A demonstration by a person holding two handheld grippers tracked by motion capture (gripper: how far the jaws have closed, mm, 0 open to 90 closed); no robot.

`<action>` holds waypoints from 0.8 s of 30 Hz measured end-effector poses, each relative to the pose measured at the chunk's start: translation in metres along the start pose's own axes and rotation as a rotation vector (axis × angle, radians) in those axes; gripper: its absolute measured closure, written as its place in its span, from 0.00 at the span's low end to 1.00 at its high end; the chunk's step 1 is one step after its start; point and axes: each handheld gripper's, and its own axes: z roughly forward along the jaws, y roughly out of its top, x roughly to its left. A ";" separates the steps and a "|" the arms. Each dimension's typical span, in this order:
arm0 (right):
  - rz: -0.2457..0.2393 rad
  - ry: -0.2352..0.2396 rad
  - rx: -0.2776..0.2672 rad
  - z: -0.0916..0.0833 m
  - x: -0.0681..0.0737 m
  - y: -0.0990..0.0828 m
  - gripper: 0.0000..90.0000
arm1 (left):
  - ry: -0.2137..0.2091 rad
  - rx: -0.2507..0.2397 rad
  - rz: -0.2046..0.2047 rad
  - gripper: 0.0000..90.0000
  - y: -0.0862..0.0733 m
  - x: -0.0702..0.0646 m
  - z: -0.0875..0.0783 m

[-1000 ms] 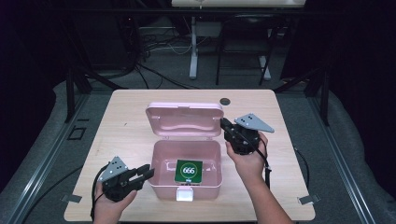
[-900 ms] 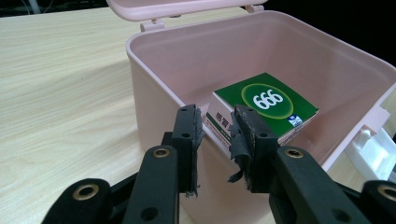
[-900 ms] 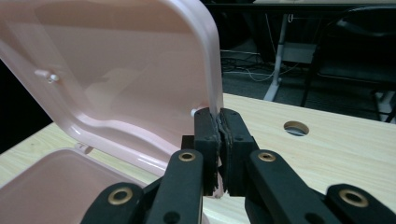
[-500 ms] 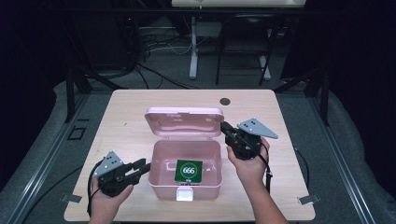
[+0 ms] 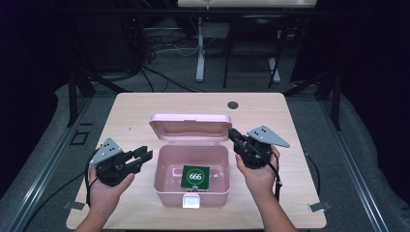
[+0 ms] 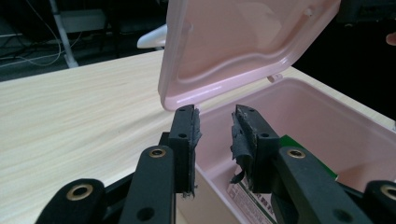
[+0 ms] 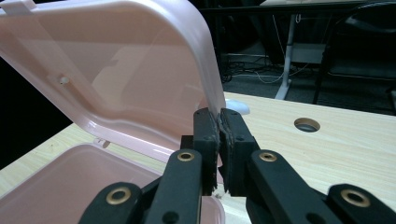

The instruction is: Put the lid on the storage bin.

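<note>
The pink box (image 5: 191, 180) is sitting mid-worktop (image 5: 145, 108), thin rigid plastic, probably light and liable to slide. You are holding its raised lid (image 5: 190, 127) by the right rim with the right tool (image 5: 232, 134) clamped on it; grip there gently. Your left tool (image 5: 143, 155) is hovering parted, empty, beside the box's left wall. A green card (image 5: 195, 176) is lying flat inside.

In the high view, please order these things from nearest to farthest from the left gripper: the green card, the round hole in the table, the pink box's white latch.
From the left gripper:
1. Green card, inside the box.
2. White latch, front wall of the box.
3. Round hole, far side of the table.
</note>
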 end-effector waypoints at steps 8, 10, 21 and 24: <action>0.012 0.008 -0.004 -0.001 0.000 -0.001 0.95 | 0.019 -0.010 0.002 0.77 0.017 0.003 0.004; 0.011 0.008 -0.004 -0.001 0.000 -0.001 0.95 | 0.022 -0.011 0.009 0.77 0.021 0.004 0.004; 0.018 0.012 -0.005 -0.002 0.000 -0.002 0.95 | 0.037 -0.030 0.040 0.77 0.040 0.001 0.010; 0.019 0.014 -0.006 -0.002 0.000 -0.002 0.95 | 0.041 -0.039 0.047 0.77 0.046 0.000 0.013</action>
